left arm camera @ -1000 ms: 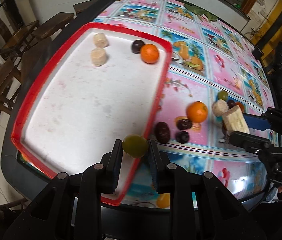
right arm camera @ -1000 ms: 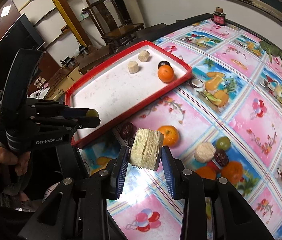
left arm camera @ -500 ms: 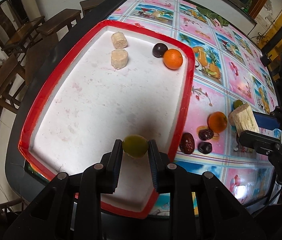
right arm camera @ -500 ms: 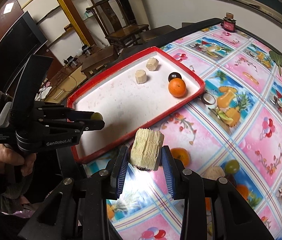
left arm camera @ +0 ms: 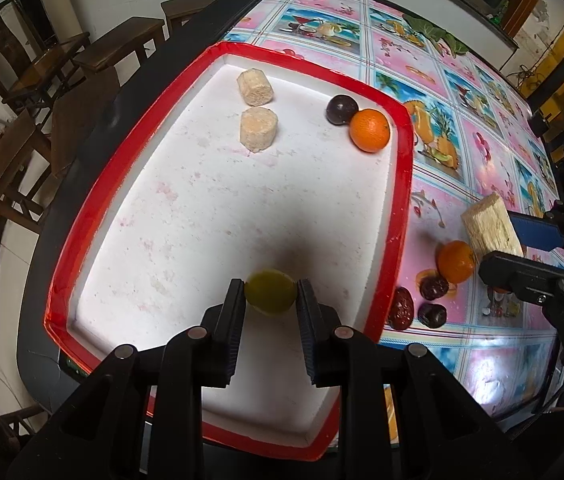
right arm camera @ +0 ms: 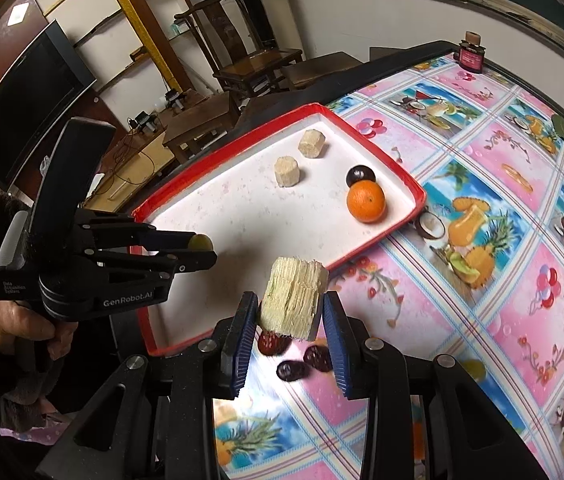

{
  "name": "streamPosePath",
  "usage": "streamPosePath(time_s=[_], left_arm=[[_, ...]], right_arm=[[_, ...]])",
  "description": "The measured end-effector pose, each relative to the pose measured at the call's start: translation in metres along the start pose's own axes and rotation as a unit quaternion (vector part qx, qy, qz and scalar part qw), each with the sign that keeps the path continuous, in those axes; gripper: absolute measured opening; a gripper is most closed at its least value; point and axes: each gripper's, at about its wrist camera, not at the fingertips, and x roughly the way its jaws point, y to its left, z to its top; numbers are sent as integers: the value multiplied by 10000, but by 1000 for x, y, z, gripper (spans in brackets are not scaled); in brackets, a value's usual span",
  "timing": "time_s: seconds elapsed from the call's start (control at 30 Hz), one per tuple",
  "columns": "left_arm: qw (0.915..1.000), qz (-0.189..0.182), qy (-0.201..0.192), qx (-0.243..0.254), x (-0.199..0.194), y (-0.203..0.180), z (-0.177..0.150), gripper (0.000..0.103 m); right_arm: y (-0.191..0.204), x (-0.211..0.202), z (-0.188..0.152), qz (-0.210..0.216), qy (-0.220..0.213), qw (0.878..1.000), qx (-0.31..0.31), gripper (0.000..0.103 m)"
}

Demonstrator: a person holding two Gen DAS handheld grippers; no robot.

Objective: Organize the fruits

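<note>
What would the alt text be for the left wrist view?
The left tool grips a green fruit over a red-rimmed white tray holding two pale chunks, a dark fruit and an orange. Right, the other tool holds a pale chunk.

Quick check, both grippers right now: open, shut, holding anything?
Left gripper: shut on the green fruit, above the red-rimmed tray.
Right gripper: shut on the pale sugarcane chunk, over the tablecloth beside the tray.

I note a dark-edged table covered by a pink fruit-print oilcloth, bearing a red-rimmed white tray, a loose orange, three dark red dates and a small red-labelled jar.
</note>
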Motion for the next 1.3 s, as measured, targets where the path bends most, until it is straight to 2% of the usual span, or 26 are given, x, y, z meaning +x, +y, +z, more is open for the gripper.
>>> streamPosePath(time_s=[0.33, 0.87, 1.3], left_arm=[[10000, 34, 31, -19, 11, 11, 10, 23], [9994, 180, -93, -280, 43, 45, 64, 24], [9993, 67, -211, -288, 54, 50, 93, 23]], right_arm=[[3, 20, 20, 5, 45, 9999, -114, 34], [-18, 80, 57, -116, 412, 9990, 91, 34], [-26, 115, 74, -204, 566, 9982, 83, 34]])
